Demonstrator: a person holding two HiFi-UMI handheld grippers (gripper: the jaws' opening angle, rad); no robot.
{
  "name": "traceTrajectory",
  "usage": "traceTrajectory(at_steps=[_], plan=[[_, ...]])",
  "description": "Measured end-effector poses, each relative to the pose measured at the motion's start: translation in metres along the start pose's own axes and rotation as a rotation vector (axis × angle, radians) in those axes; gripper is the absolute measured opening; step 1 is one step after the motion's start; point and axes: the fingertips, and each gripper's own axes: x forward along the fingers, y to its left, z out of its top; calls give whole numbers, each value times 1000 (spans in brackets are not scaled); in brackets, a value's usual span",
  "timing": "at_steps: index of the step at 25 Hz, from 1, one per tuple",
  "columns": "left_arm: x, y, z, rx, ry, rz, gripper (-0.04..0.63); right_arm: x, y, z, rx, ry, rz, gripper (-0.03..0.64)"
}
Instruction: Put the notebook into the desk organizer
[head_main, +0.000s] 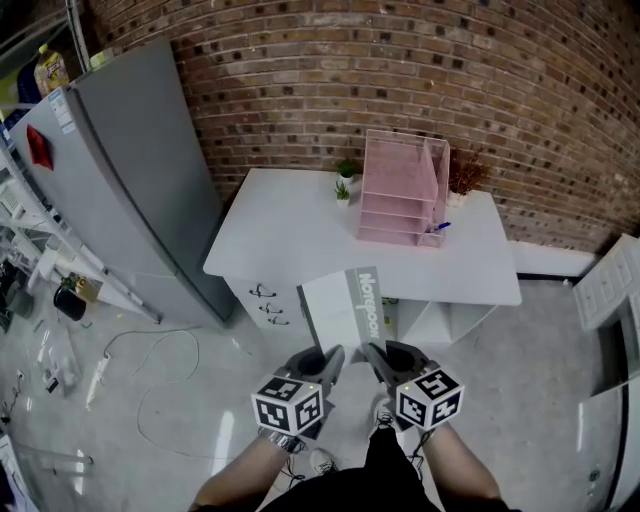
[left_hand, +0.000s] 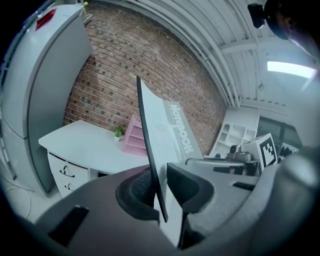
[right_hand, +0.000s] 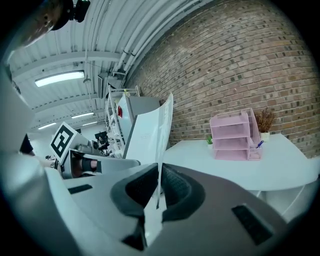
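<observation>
Early stage: the notebook (head_main: 345, 305) is held in the air, well short of the desk (head_main: 285, 235), pinched at its near edge by the left gripper (head_main: 328, 362) and the right gripper (head_main: 377, 360) alike. Carrying it to the organizer (head_main: 400, 195) and slotting it in are left. Organizer shelves are too small to be read — the notebook's bottom edge is hidden by the grippers.

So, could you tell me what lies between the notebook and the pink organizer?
In the head view, only bare desk lies between the notebook and the organizer.
</observation>
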Motion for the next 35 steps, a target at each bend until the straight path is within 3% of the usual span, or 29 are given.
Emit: traceTrajectory(at_steps=[16,35], plan=[[127,21,44,-29,-26,128,51,50,-129,43,30,15,146,17],[239,4,57,-45,-17,149,51,49,-245,56,113,26,184,12]])
